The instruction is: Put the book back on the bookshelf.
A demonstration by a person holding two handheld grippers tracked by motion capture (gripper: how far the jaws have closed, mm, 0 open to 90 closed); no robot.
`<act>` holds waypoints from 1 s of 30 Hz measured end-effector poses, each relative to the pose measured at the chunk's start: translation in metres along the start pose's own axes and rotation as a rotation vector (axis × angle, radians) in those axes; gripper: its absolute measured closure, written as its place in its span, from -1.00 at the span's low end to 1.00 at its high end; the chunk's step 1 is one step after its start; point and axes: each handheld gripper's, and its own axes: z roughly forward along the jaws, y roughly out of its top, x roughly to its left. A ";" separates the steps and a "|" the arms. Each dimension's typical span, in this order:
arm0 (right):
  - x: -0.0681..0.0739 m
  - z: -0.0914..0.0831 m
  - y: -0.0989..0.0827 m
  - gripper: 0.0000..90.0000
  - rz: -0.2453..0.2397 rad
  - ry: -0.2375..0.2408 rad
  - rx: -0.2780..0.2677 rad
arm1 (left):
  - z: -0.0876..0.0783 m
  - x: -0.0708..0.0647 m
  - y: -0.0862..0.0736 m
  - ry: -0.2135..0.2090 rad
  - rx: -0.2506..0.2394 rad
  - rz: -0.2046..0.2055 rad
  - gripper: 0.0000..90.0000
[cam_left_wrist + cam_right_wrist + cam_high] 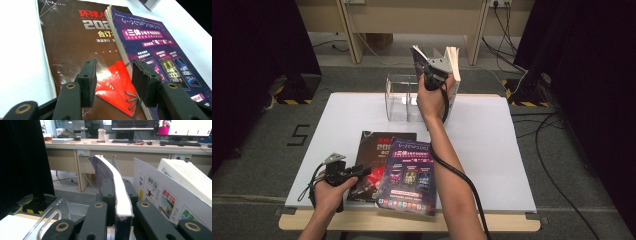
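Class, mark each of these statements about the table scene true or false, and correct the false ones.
1. The right gripper is shut on a book. True.
2. The left gripper clamps the purple magazine. False: its jaws stand open above the brown magazine, pressing nothing.
3. The purple magazine lies partly on top of the brown magazine. True.
4. The clear holder stands at the near edge of the table. False: it stands toward the far edge.
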 end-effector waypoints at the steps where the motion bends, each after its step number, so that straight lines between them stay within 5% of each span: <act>1: 0.000 -0.001 -0.001 0.86 0.001 -0.004 -0.002 | 0.000 0.000 0.000 0.000 0.000 0.000 0.20; 14: -0.010 -0.011 -0.007 0.78 -0.030 -0.041 0.044 | 0.003 -0.004 -0.002 -0.006 0.005 0.004 0.20; 30: -0.011 -0.020 -0.012 0.66 -0.025 -0.023 0.064 | 0.005 -0.006 -0.003 -0.009 0.013 0.016 0.20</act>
